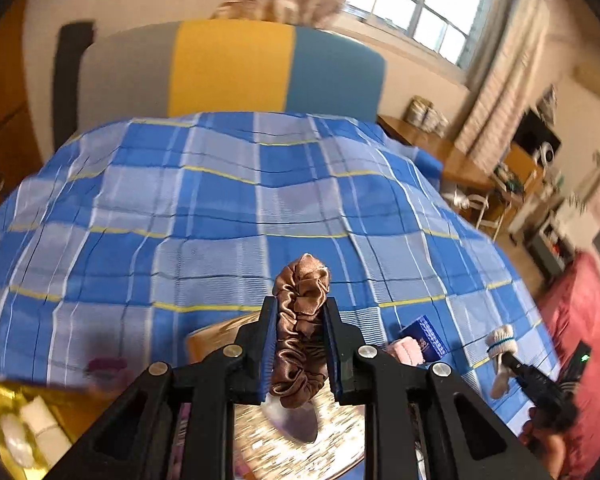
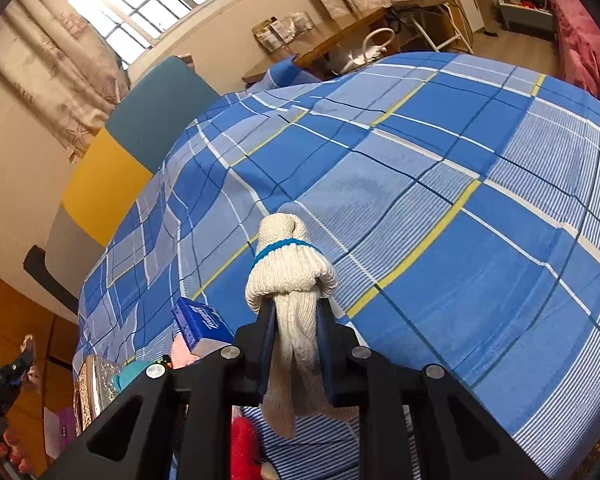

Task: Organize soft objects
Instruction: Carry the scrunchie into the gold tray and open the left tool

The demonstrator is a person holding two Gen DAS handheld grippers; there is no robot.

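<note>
Both wrist fisheyes look steeply down, close over the plaid bed (image 1: 220, 200), sharing the blue box (image 2: 198, 326).

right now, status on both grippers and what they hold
Left gripper shut on brown scrunchie. Right gripper shut on rolled white glove. Bedspread ahead bare.

Brown satin scrunchie (image 1: 300, 320) & rolled cream glove (image 2: 292, 276) both pinched, aloft.

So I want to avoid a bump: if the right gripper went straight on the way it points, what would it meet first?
Most likely the blue checked bedspread; nothing else lies ahead of the right gripper and its knitted glove, though depth is hard to judge.
</note>
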